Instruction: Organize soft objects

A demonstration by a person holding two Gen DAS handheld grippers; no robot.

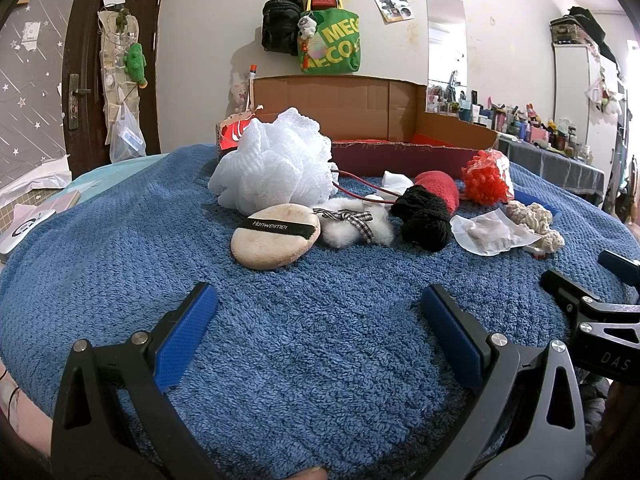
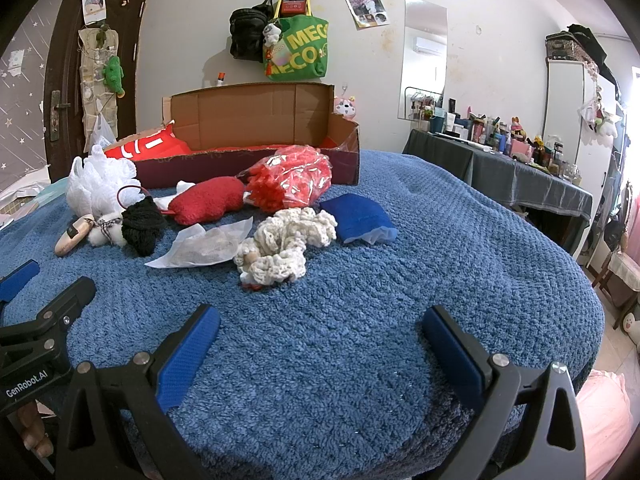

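With the left gripper (image 1: 318,316) and right gripper (image 2: 320,340) both spread wide and empty, the soft items, including the round beige powder puff (image 1: 276,236) at 12 o'clock, lie before the open cardboard box (image 1: 360,116), where the red cord (image 1: 360,184) risks snagging adjacent pieces.

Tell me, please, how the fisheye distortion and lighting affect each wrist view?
Left wrist: dark corner vignette, blue towel bulges like a dome, door curves; light even, white mesh pouf sharp. Right wrist: same bulge, cardboard box edge bowed, window glare at right.
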